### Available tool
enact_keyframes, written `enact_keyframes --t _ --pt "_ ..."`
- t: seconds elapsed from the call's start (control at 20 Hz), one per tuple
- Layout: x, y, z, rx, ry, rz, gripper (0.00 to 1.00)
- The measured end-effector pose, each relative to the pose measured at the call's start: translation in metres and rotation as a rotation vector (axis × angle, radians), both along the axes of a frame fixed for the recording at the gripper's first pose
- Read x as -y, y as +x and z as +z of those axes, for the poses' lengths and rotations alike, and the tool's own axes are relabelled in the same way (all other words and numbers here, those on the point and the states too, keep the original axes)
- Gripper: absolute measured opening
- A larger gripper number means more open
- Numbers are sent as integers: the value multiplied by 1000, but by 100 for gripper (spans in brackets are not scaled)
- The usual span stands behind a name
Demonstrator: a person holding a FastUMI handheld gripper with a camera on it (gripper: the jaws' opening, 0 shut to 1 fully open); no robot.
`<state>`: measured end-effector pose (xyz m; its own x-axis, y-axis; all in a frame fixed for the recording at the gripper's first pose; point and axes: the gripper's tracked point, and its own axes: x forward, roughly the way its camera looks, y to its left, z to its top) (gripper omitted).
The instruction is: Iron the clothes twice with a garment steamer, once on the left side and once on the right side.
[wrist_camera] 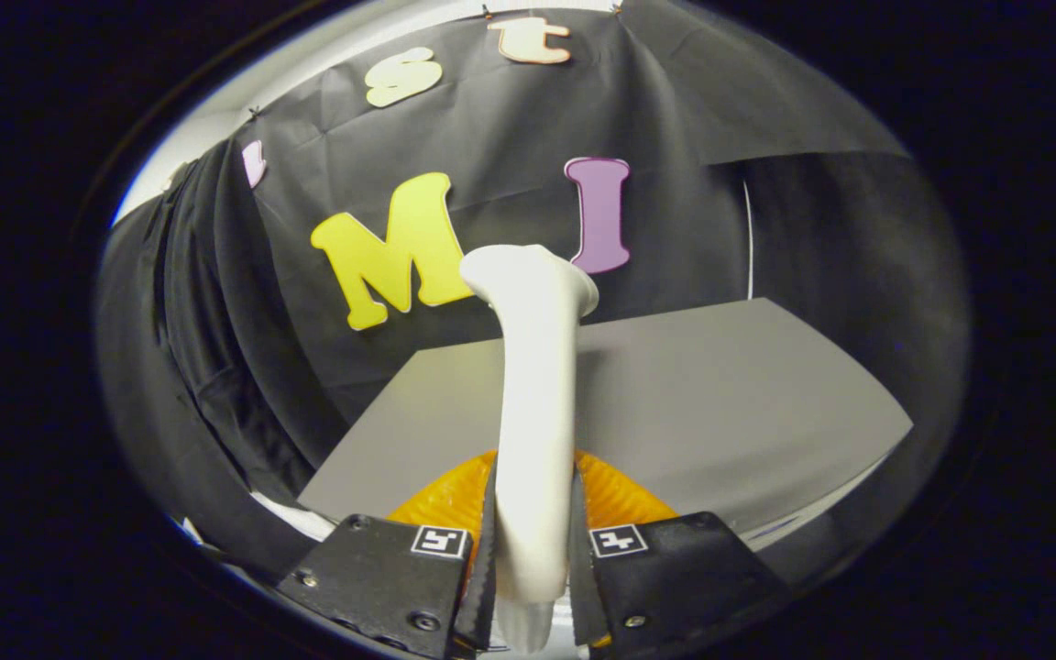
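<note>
A white garment steamer (535, 394) stands upright between my fingers, its handle running up from them and its flared head at the top, in front of the booth's black wall. My gripper (533, 550) is shut on the steamer's handle, both fingers pressing its sides. An orange ribbed part (615, 495) of the steamer's base shows just behind the fingers. A dark garment (207, 367) hangs at the left, beside the table.
A grey table top (730, 403) spreads beyond the fingers, its front edge to the right and a near corner at the left. Black cloth walls close the booth behind and to both sides.
</note>
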<state>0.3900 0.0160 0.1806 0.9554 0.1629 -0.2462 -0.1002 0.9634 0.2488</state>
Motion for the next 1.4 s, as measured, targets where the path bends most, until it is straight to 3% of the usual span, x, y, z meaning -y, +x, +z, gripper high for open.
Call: enact_keyframes --t 0.25,0.6,1.05,1.4 --pt "-35 -51 44 86 31 -29 35" --pt "-117 -109 119 242 23 -9 35" --pt "-256 -149 190 382 6 134 35" --pt "-347 -159 214 435 -16 248 35"
